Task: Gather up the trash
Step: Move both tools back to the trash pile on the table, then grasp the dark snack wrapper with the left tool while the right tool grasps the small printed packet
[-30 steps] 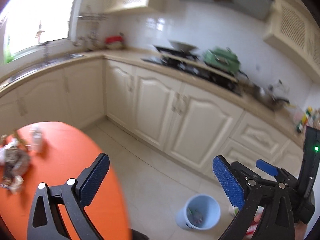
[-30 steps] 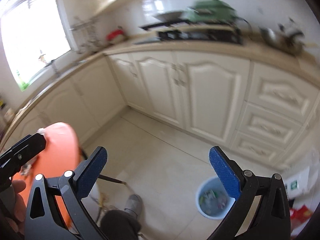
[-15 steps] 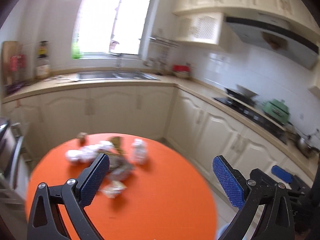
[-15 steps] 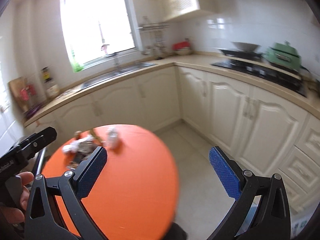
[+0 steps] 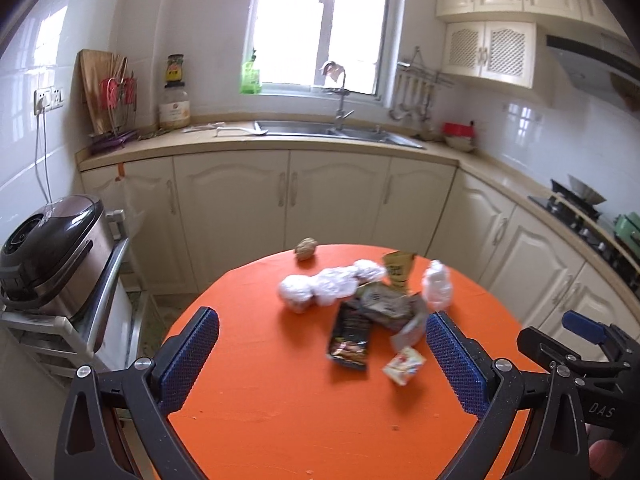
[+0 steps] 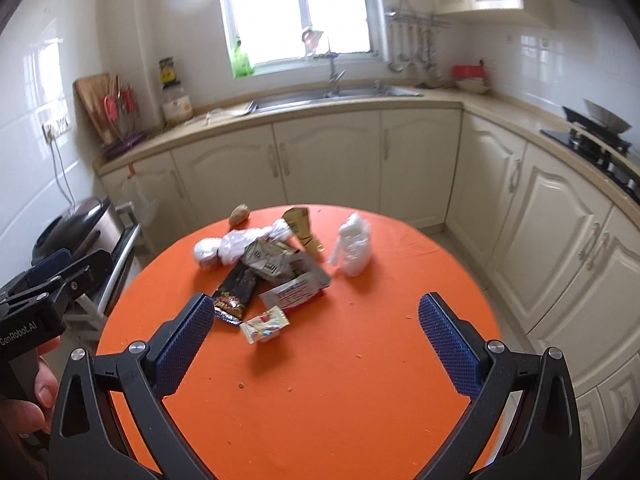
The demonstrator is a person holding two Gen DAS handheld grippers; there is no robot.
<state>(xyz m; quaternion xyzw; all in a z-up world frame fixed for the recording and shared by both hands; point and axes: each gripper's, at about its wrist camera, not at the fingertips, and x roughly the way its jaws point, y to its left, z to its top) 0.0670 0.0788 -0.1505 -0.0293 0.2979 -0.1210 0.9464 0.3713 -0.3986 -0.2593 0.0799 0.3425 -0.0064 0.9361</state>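
1. Both tongs are spread wide and hold nothing: the left gripper (image 5: 322, 354) and the right gripper (image 6: 316, 332) hover over the near part of the round orange table (image 6: 320, 400).
2. The trash lies in a loose heap on the far half of the table; the small white candy wrapper (image 6: 265, 325) lies nearest, just beside the dark snack packet (image 6: 235, 292).
3. Take the outlying wrapper first, judging it easiest to isolate.
4. Lower the right gripper's blue fingertips (image 6: 448, 348) to straddle it before closing, lest neighbours drag along.
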